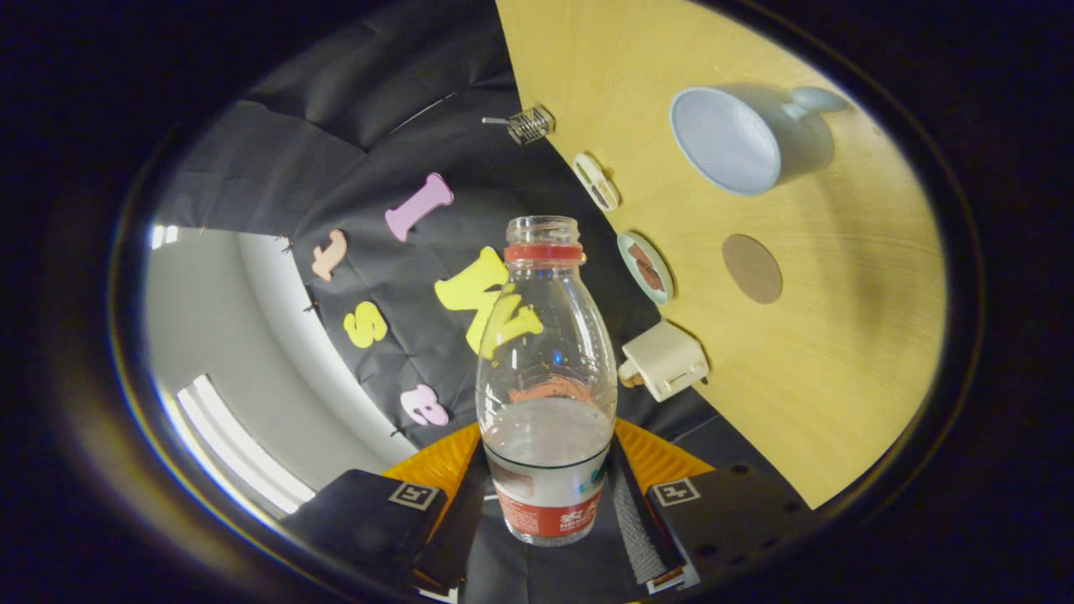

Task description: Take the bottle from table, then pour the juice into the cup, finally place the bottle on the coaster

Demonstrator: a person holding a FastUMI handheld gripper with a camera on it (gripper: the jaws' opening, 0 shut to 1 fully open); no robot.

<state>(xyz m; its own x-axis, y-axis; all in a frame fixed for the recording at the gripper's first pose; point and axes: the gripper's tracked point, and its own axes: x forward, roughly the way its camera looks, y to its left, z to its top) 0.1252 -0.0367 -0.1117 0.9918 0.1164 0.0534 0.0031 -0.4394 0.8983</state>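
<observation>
Bottle (545, 377): clear plastic, cap off, open mouth with a red collar ring just below the threads. Shoulders round out into a wider body; a red-and-white label wraps the base. Liquid inside is pale and fills roughly the lower part, its surface sitting a little above the label. The booth wall shows through the empty upper part.

Position: the bottle sits between the two fingers of the hand-held gripper (547, 503), which is clamped onto its lower body, one finger pressing each side at label height. The bottle stands in line with the fingers, neck pointing away from the camera. The whole view is rolled, so the desk (839, 377) appears as a tilted wooden plane off to the right of the bottle; the bottle is lifted clear of it.

On the desk: a white cup (738, 138) with a handle, its open mouth turned toward the camera, well apart from the bottle. Nearer, a round brown coaster (752, 268), bare. Along the desk edge by the wall, a small cream box-shaped object (664, 359), a round dish (646, 267) with something brown in it, a small oval white item (596, 180), and a small wire piece (529, 124) farthest along.
</observation>
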